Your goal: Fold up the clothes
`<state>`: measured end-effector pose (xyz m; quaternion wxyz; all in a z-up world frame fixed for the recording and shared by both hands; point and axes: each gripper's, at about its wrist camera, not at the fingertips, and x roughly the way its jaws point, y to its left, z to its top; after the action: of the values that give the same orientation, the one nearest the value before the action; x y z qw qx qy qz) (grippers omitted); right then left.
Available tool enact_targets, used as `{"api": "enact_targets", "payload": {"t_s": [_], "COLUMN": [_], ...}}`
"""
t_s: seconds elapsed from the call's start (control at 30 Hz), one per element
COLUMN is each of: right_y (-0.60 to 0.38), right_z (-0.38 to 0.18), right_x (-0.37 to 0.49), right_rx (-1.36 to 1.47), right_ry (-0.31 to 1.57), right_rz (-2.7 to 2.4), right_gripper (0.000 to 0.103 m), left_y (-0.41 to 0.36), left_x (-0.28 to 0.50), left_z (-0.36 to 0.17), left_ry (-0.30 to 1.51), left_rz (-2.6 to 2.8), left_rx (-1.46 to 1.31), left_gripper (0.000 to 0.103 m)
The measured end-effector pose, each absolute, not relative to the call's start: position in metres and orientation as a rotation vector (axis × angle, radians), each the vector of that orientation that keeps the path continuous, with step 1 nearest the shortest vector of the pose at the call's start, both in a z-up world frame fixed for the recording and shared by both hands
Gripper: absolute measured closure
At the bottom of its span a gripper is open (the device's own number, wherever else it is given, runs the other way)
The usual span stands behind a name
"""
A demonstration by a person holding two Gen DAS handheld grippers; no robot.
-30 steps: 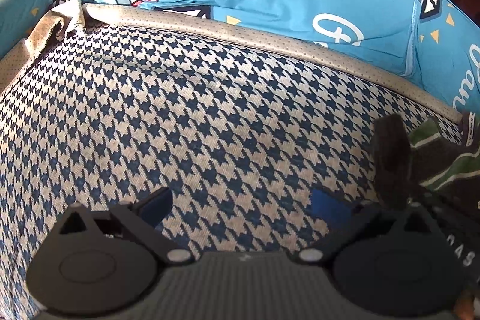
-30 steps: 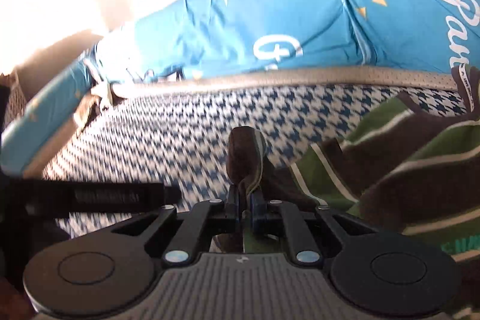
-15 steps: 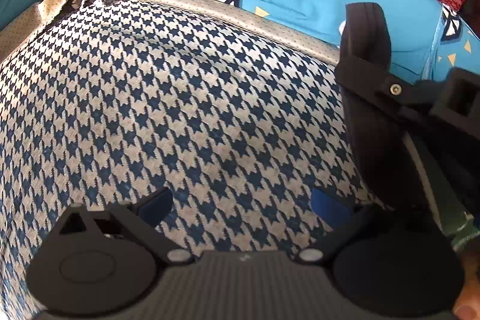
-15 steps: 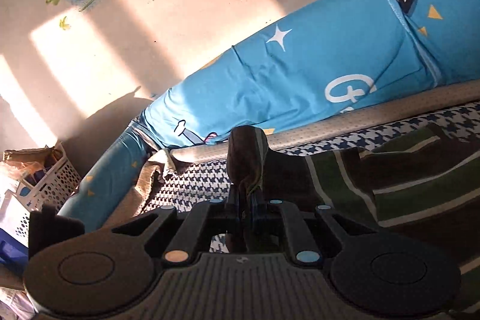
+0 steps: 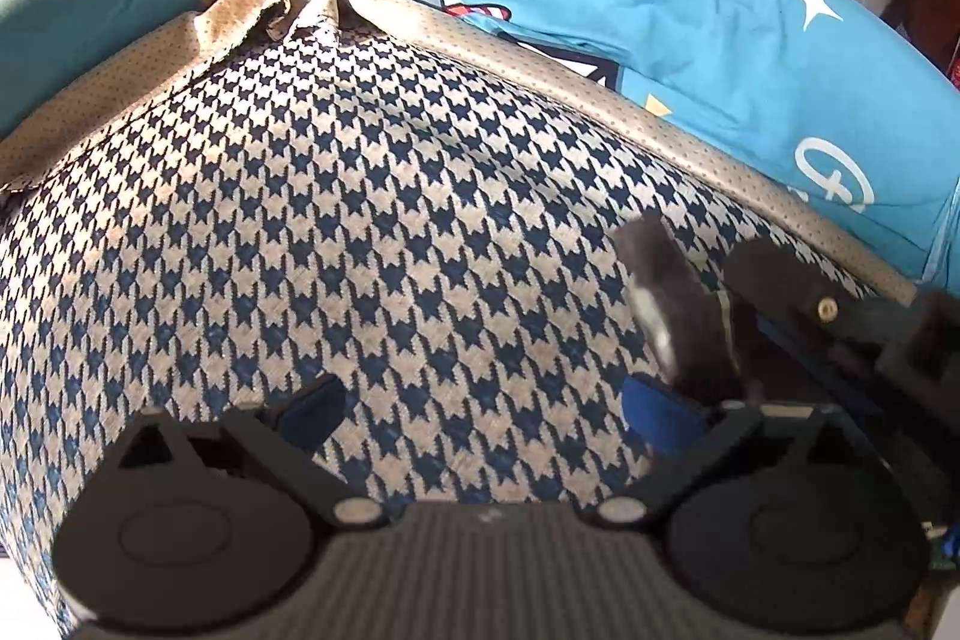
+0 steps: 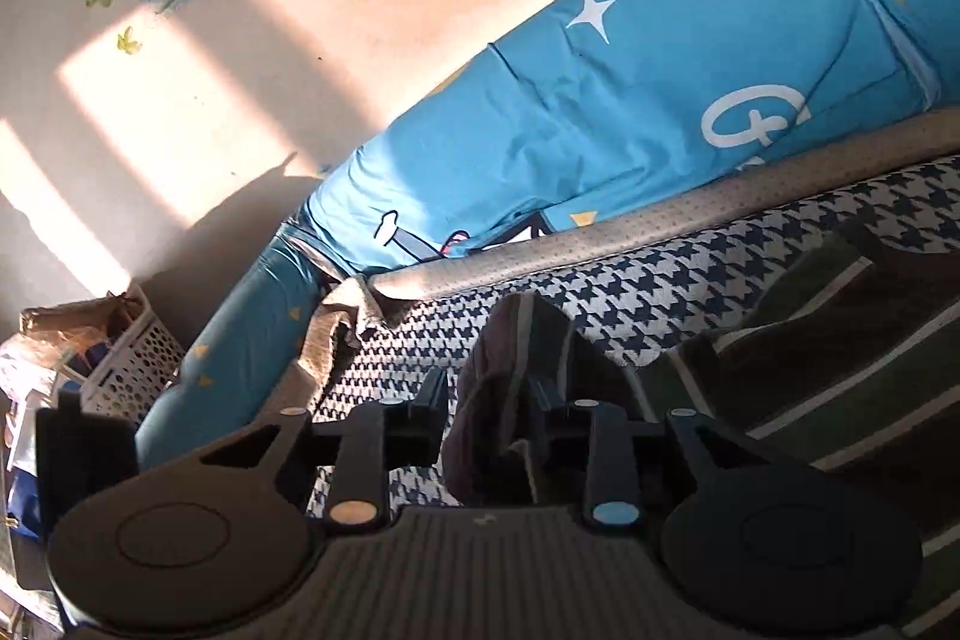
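Observation:
A dark garment with green and white stripes [image 6: 840, 370] lies at the right on the bed's blue-and-cream houndstooth cover [image 6: 630, 280]. One folded edge of it [image 6: 504, 388] stands up between the fingers of my right gripper [image 6: 489, 397]. Those jaws are opening, and a gap shows beside the left finger [image 6: 435, 400]. In the left wrist view, my left gripper [image 5: 480, 412] hovers open over bare houndstooth cover [image 5: 360, 220] with nothing between its blue pads. The same fold [image 5: 672, 304] and a black finger of the right gripper [image 5: 774, 274] show blurred at its right.
Blue printed pillows [image 6: 600, 112] run along the bed's far side behind the cover's tan dotted border [image 6: 660, 214]. A white perforated basket [image 6: 132, 364] with bags stands off the bed's left corner. A sunlit wall [image 6: 300, 40] is behind.
My right gripper's jaws have parted from the garment fold they pinched. In the left wrist view the right gripper has dropped lower and farther right, and that view has swung toward the bed's corner.

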<state>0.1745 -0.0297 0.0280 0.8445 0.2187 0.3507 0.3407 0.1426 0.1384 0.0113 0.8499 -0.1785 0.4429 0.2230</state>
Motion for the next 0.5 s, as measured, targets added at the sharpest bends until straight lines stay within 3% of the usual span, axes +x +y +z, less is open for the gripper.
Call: {"api": "enact_targets", "payload": {"t_s": [0.17, 0.5], "right_y": [-0.045, -0.100], "right_z": [0.037, 0.044], "right_x": [0.167, 0.167], "right_rx": [0.415, 0.333], "right_ry": [0.727, 0.732], "right_rz": [0.687, 0.562], "right_gripper": [0.067, 0.067], "left_y": [0.135, 0.089], "left_x": [0.145, 0.155], "left_z": [0.018, 0.021], "left_ry": [0.914, 0.934], "left_rz": [0.458, 0.331], "left_rx": [-0.378, -0.349], "left_gripper": [0.000, 0.000]}}
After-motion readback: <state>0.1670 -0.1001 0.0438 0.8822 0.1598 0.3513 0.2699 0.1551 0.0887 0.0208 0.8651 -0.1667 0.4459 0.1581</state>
